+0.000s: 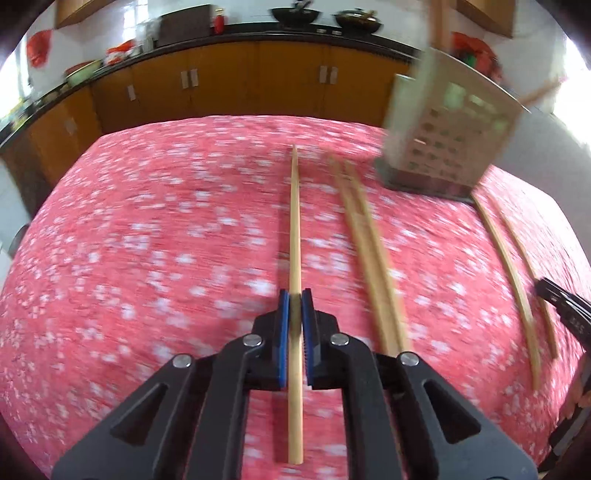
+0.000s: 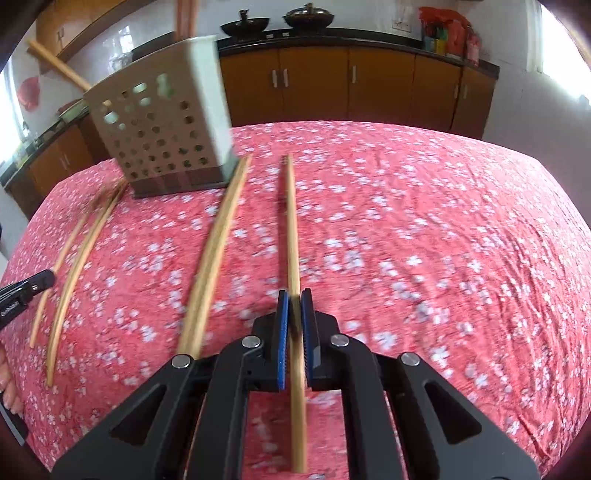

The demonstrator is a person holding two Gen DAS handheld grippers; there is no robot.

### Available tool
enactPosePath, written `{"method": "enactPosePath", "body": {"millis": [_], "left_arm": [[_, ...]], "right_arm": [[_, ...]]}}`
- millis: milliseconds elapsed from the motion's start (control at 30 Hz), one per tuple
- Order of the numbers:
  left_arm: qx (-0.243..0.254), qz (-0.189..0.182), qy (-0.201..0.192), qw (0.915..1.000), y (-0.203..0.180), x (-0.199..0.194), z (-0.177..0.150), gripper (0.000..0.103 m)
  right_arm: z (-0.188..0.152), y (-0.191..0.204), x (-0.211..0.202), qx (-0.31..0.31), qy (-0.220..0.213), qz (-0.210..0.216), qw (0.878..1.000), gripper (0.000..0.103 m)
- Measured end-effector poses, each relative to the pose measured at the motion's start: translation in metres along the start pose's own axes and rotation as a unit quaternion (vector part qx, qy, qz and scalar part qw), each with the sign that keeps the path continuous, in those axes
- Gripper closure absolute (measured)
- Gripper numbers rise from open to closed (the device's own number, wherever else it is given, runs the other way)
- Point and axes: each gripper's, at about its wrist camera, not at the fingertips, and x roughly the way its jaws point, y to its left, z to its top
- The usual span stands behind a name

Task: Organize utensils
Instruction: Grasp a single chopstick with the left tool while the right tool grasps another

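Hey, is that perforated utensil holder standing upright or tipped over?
Upright. The utensil holder stands on its dark base on the red floral tablecloth, open top upward, with chopsticks sticking out.

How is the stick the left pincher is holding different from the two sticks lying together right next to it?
The held chopstick is single and clamped between the left gripper pads; the pair lies loose on the tablecloth, side by side. In the left view the held one looks straight, while the pair angles toward the holder. All are plain, light wooden sticks.
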Motion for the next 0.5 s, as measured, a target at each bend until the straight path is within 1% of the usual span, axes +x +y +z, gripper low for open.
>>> {"method": "enactPosePath", "body": {"millis": [67, 167, 333, 500], "left_arm": [[-0.013, 0.005, -0.002, 0.9999, 0.013, -0.001, 0.001, 0.094], [-0.025, -0.002, -0.008, 0.9997, 0.025, 0.0, 0.001, 0.094], [-0.031, -0.008, -0.012, 0.9994, 0.028, -0.002, 0.001, 0.093], [-0.049, -0.026, -0.014, 0.9983, 0.032, -0.004, -0.001, 0.092]], "right_arm": [[0.002, -0.011, 0.001, 0.017, -0.002, -0.004, 1.0, 0.095], [0.003, -0.021, 0.002, 0.032, -0.002, 0.0, 0.999, 0.095], [0.004, -0.016, 0.004, 0.019, -0.001, -0.012, 1.0, 0.094], [0.003, -0.014, 0.004, 0.018, -0.001, -0.013, 1.0, 0.094]]}}
